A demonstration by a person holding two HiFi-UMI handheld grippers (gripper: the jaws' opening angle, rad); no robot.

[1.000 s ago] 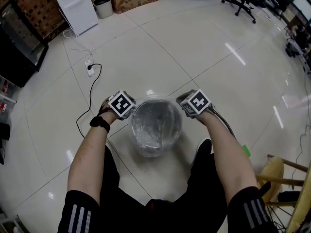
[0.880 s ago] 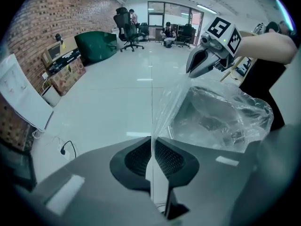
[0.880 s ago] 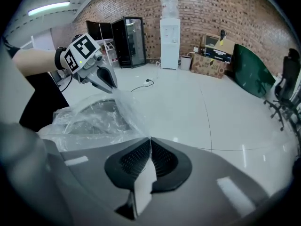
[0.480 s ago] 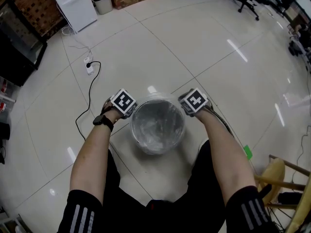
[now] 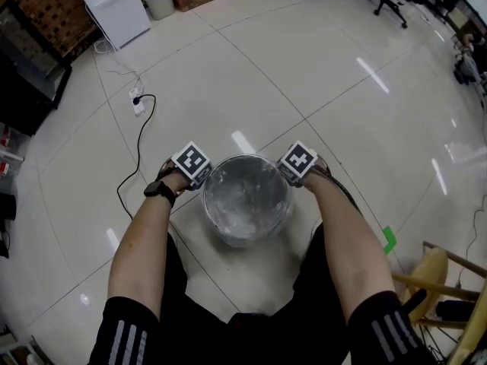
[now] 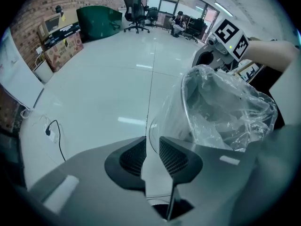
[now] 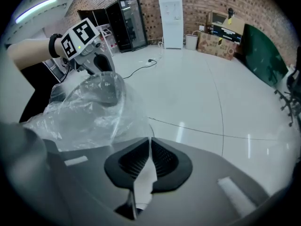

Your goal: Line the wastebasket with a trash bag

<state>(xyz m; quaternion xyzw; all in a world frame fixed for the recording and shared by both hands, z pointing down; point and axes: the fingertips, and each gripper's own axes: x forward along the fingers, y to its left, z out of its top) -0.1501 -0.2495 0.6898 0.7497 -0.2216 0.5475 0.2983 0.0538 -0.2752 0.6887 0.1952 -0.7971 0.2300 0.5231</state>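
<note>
The wastebasket [image 5: 242, 236] is seen standing on the tiled floor [image 5: 319, 82], with the clear trash bag [image 5: 245, 195] draped inside it and folded over its rim. The left gripper [image 6: 151, 155] is held at the rim's left side; its jaws have just been opening and are parted a little, bag film lying loose between them. The right gripper [image 7: 149, 157] is held at the right side, its jaws pinched together on the bag's film
</note>
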